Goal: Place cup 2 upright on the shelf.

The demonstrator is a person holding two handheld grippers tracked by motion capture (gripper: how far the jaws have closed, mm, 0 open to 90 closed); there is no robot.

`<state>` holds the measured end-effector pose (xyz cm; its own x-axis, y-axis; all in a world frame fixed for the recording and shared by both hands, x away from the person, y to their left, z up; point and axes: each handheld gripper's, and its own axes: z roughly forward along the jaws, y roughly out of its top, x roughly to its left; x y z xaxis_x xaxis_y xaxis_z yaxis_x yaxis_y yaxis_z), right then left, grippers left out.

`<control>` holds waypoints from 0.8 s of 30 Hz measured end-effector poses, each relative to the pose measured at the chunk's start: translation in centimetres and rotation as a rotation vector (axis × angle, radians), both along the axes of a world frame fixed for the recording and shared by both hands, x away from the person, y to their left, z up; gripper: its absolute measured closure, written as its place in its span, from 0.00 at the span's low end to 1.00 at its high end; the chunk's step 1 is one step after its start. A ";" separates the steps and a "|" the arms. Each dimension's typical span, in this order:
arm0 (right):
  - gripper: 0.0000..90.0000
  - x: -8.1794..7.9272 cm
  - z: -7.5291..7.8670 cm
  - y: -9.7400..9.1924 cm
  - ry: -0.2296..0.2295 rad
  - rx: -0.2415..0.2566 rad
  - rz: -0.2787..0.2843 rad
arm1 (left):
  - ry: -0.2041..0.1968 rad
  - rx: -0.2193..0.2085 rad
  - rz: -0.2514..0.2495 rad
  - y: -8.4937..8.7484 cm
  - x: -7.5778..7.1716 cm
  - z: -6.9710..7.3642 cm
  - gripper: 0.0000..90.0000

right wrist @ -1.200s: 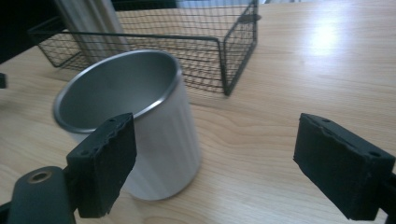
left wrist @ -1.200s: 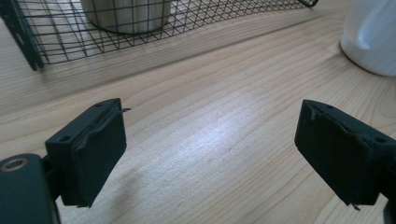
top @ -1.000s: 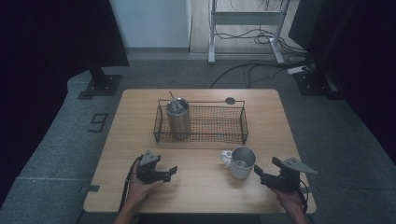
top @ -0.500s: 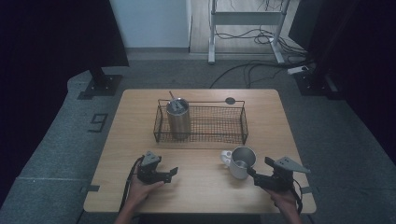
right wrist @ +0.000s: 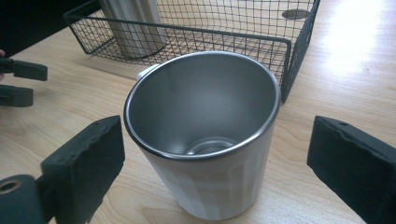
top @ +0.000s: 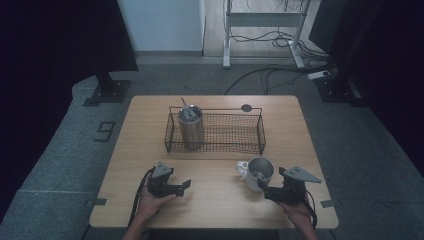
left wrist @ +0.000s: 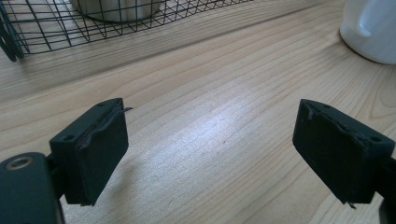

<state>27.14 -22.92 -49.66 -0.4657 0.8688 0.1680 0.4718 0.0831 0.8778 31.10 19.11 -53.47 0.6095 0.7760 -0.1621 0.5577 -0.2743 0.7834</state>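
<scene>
Mug: a white mug (right wrist: 210, 154) with a brushed-steel lining and a thin metal rim is set upright on the table, just in front of the basket's right end; its handle is turned towards the left in the high view (top: 260, 172).
Change: the right gripper (right wrist: 215, 158) has been brought in closer to the mug than it was a second ago, and its jaws have just been opening; the mug is now framed between the 2 black pads, with a gap left on each side, so nothing is clamped yet.
Meaning: a grasp on the mug is judged to be in preparation, with the squeeze not yet made.
Left gripper: the left gripper (left wrist: 210, 149) is held low over bare wood, its jaws set apart with nothing between them; it is seen at the table's front left (top: 170, 186).
Basket: a black wire-mesh basket (top: 250, 131), rectangular and open-topped, is placed mid-table.
Tumbler: a ribbed steel tumbler (top: 191, 127) with a lid stands in the basket's left end.
Table: a pale wood-grain table (top: 300, 120), smooth, with a soft sheen.
</scene>
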 end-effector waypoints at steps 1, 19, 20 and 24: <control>0.03 0.1 -0.1 0.1 0.000 -0.001 0.001 | 0.000 -0.001 -0.001 0.0 0.0 0.0 0.12; 0.00 1.8 -1.0 2.3 -0.008 -0.059 0.029 | 0.015 -0.001 -0.009 -0.3 0.0 -0.2 0.14; 0.00 1.9 -1.0 2.3 -0.008 -0.060 0.027 | 0.016 0.000 -0.010 -0.3 0.0 -0.2 0.14; 0.00 2.3 -1.3 2.5 -0.007 -0.056 0.028 | 0.016 0.001 -0.010 -0.3 0.0 -0.2 0.14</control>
